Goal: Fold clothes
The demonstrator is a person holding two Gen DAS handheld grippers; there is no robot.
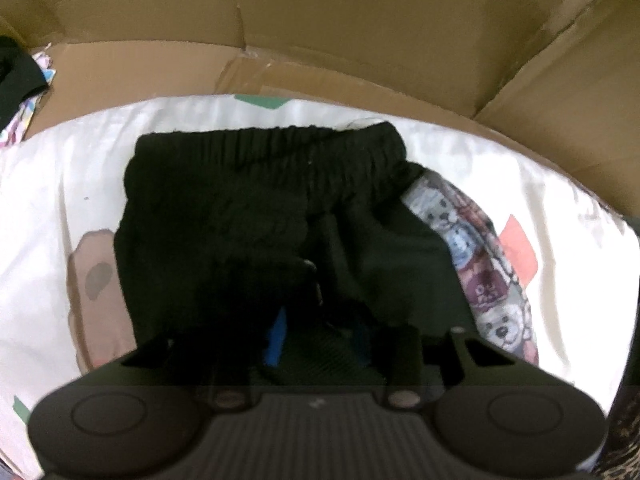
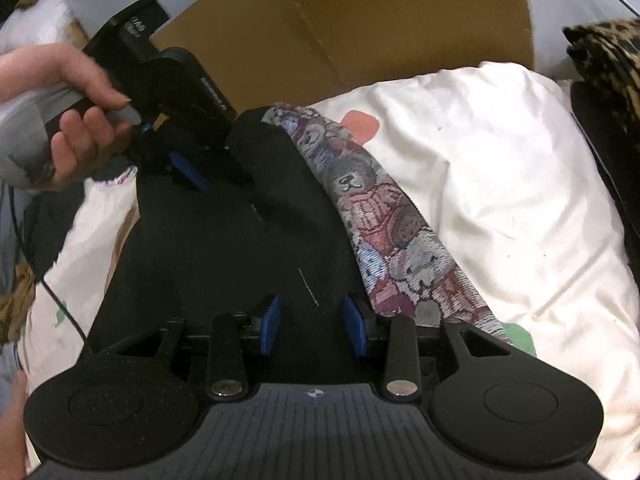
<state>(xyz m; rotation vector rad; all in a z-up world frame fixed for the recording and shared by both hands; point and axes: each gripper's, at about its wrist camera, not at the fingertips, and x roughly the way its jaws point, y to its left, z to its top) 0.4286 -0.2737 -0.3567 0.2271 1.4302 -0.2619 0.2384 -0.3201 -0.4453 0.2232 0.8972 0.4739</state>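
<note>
Right tool [image 2: 312, 330] sits low over the near end of the black shorts [image 2: 224, 256], blue pads [image 2: 272, 330] standing apart with dark cloth running up between them, not pinched as far as I can see. Left tool [image 2: 182, 164] is further along the same shorts, on their far-left side, held in a hand [image 2: 80, 120]. Its own camera is too dark and blurry around the tips to tell whether it's parted or gripping cloth, and the right camera doesn't settle it either.

The shorts lie on a white bed cover [image 2: 500, 184], and both tools are right at the cloth. From the left tool [image 1: 316, 332] the shorts [image 1: 260, 216] stretch straight away, leg ends near and elastic waistband [image 1: 276, 140] at the far end, so the long axis runs forward from it. From the right tool they run forward and a bit left.

Tucked along the right edge of the shorts, partly under them, is a teddy-bear print cloth [image 2: 384, 216]. Past the waistband stands a brown cardboard wall [image 1: 360, 32].

My guess is that whichever fold comes next goes along that near-to-far line, leg end toward waistband or the other way. Can't tell from here whether they're already folded once.
</note>
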